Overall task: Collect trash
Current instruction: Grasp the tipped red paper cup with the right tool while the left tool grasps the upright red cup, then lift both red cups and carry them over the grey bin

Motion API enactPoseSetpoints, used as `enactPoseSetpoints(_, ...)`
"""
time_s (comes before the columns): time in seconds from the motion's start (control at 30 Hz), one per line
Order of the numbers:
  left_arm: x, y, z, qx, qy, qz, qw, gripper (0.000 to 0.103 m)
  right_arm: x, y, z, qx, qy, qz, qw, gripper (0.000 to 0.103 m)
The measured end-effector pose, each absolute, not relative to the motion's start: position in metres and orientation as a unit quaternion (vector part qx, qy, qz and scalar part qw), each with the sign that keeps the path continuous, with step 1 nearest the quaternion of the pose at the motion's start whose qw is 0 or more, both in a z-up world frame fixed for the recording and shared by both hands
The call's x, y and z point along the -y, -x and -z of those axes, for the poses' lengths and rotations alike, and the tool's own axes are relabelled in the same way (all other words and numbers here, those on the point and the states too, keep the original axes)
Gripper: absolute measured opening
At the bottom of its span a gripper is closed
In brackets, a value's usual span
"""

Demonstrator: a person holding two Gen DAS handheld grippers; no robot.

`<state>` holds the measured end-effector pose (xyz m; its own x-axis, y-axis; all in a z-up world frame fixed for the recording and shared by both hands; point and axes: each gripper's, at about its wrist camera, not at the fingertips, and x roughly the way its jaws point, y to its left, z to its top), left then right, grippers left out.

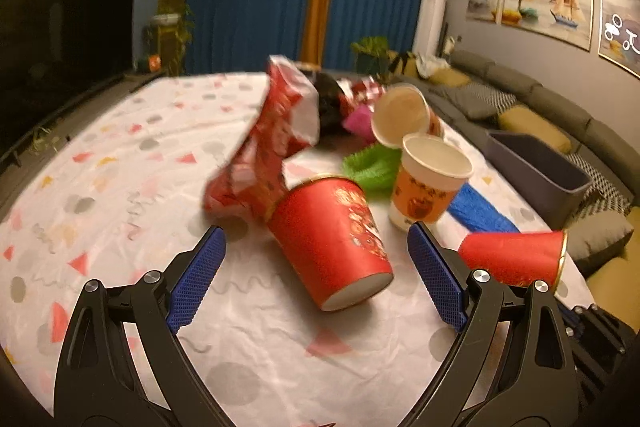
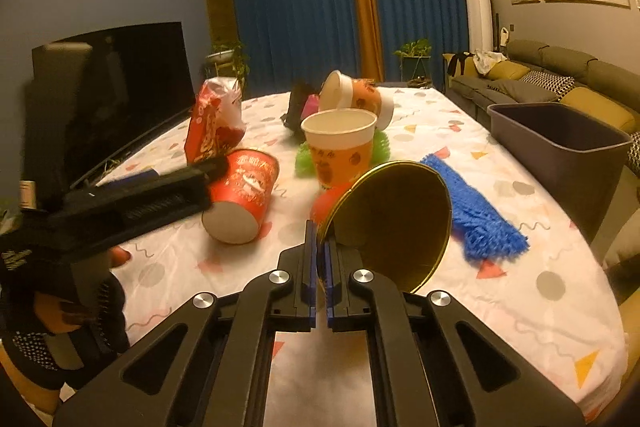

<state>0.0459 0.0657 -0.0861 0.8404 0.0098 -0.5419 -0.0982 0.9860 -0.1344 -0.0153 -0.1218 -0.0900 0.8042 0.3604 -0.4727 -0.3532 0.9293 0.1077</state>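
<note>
My left gripper is open, its blue pads either side of a red paper cup lying on its side on the table; that cup also shows in the right wrist view. My right gripper is shut on the rim of a second red cup with a gold inside, held above the table; it also shows in the left wrist view. An upright orange cup, a tipped orange cup and a red snack bag stand behind.
A grey bin sits off the table's right edge, beside a sofa. A blue tassel cloth, a green frilly item and dark and pink wrappers lie on the patterned tablecloth. A TV stands left.
</note>
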Motion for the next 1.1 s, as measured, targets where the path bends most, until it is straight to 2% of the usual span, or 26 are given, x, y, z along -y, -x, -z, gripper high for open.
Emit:
enactPoseSetpoints(0.13,-0.06,-0.056,0.09,-0.301,0.069,-0.033,0.951,0.088,0.127,0.015,0.088,-0.247,-0.008,-0.182,0.952,0.004)
enactPoseSetpoints(0.47,-0.059,-0.074,0.101,-0.345,0.076,-0.011,0.935,0.061,0.131,0.016,0.082,-0.237,-0.007,-0.178,0.955,0.004)
enactPoseSetpoints(0.63,-0.064,-0.072,0.102,-0.344,0.087,-0.001,0.935,0.056,0.131,0.016,0.081,-0.236,-0.008,-0.177,0.955,0.004)
enactPoseSetpoints(0.73,-0.065,-0.068,0.1,-0.333,0.086,0.002,0.939,0.047,0.133,0.017,0.08,-0.233,-0.009,-0.177,0.956,0.004)
enactPoseSetpoints(1.1,-0.074,-0.061,0.097,-0.321,0.101,0.017,0.942,0.045,0.134,0.022,0.075,-0.228,-0.01,-0.176,0.958,0.004)
